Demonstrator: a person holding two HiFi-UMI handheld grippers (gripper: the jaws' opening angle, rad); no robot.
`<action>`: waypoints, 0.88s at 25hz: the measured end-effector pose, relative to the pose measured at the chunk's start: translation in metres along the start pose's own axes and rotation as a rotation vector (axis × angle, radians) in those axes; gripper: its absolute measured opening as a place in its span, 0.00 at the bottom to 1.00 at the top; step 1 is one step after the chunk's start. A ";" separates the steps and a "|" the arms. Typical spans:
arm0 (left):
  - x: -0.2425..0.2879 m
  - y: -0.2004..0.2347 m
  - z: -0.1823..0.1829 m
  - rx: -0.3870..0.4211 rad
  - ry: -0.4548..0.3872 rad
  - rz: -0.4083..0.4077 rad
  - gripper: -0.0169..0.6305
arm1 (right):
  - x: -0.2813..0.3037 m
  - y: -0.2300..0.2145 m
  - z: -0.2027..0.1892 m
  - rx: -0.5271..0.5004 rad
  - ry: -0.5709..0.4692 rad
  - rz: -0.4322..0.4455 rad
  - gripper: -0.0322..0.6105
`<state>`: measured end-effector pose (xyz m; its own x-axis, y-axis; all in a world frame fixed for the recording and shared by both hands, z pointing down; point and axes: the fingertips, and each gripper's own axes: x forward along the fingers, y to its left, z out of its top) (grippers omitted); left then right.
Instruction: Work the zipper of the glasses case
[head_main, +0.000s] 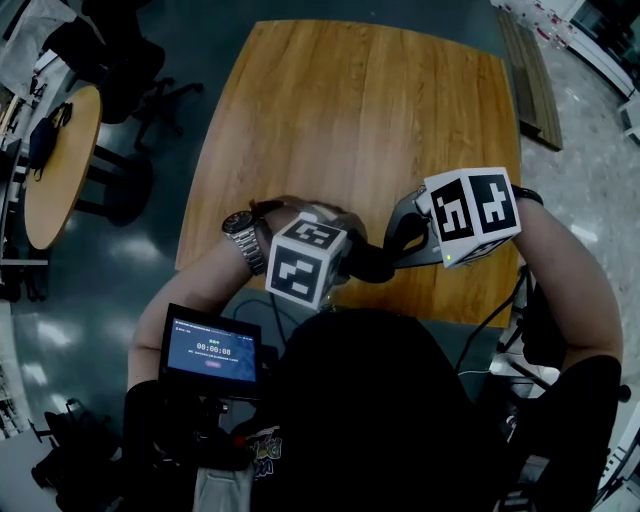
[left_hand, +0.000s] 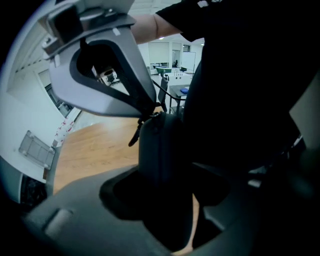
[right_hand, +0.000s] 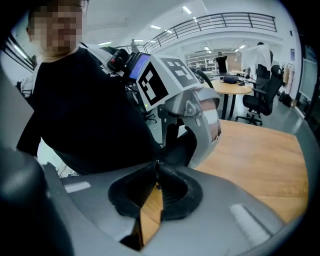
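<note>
Pinching the zipper pull (left_hand: 134, 135) with its jaws pressed together, the right claw (right_hand: 156, 167) meets the top end of the glasses case (left_hand: 160, 150). The left claw (left_hand: 165, 200) clamps the case across its wide-set jaws above the near edge of the counter (head_main: 370, 120). Drawing the pull along the seam line, not away from it, while the left holds firm, should keep the slider from jamming.

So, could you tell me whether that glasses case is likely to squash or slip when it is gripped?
The glasses case is probably stiff: it holds its rounded shape between the left tongs. Its matt dark skin looks grippy rather than slippery. The zip pull hangs limp, so it likely flops unless pinched, as the right tongs do.
</note>
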<state>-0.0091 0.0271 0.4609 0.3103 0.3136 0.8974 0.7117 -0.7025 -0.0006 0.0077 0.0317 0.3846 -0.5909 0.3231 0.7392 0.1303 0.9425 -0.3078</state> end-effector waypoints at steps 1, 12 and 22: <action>0.000 0.002 0.001 0.002 -0.001 0.006 0.44 | -0.001 -0.001 0.000 0.005 -0.018 -0.007 0.08; 0.000 0.012 -0.001 0.000 0.000 0.020 0.44 | -0.007 -0.009 -0.004 0.002 -0.076 -0.070 0.09; -0.007 0.028 -0.014 -0.005 0.038 0.055 0.44 | -0.010 -0.027 -0.015 -0.090 -0.014 -0.141 0.14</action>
<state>0.0000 -0.0034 0.4607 0.3246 0.2497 0.9123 0.6909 -0.7213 -0.0484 0.0219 0.0040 0.3948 -0.6192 0.1865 0.7628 0.1156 0.9824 -0.1464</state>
